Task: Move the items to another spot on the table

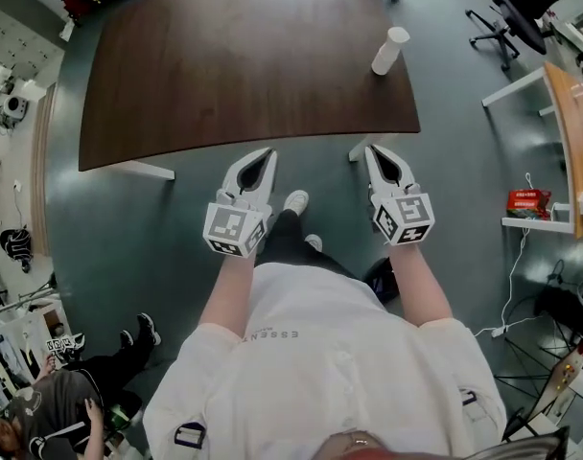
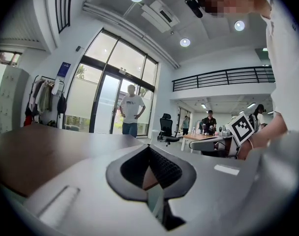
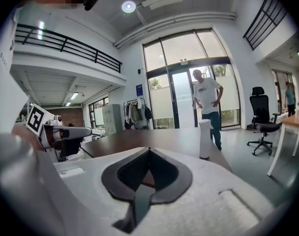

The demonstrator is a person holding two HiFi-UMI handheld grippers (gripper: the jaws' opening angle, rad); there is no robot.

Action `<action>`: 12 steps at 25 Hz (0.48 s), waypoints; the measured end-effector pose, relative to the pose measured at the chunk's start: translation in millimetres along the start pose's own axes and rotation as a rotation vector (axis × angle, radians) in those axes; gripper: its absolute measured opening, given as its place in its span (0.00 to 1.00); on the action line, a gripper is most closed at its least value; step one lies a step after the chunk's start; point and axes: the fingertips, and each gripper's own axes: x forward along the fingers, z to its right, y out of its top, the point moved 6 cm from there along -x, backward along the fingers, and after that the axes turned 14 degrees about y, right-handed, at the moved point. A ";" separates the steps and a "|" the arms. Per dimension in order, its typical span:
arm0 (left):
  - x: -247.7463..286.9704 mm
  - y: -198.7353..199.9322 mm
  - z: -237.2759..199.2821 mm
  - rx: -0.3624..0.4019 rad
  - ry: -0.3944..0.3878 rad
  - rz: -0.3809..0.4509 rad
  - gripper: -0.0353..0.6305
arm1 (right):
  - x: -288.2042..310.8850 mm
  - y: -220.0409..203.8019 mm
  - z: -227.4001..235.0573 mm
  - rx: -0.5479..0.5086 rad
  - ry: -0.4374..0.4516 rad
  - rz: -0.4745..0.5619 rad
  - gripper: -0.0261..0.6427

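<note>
Left gripper (image 1: pixel 268 153) and right gripper (image 1: pixel 372 150) hang before the bench (image 1: pixel 224 65), jaws clenched shut, empty. A white bottle (image 1: pixel 389 50) stands on it. The shirt (image 1: pixel 330 381) bears print beginning "ESSEN".

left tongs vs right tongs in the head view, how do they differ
The left tongs lean right toward the middle; the right tongs lean left. The right tongs sit nearer the white bottle, the left tongs farther away. Both are shut and empty.
</note>
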 end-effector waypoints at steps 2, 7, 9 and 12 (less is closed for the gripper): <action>-22.8 0.2 -9.5 0.005 0.026 0.001 0.07 | 3.5 -4.1 -18.3 0.013 0.018 0.000 0.03; -63.4 2.4 -37.7 0.010 0.077 0.017 0.07 | 17.0 -6.5 -66.3 -0.006 0.079 -0.008 0.03; -76.9 3.3 -53.9 0.011 0.081 0.025 0.07 | 27.0 -4.5 -84.8 -0.018 0.085 -0.004 0.03; -95.0 5.5 -84.5 0.014 0.084 0.033 0.07 | 46.6 -2.9 -110.4 -0.028 0.077 0.001 0.03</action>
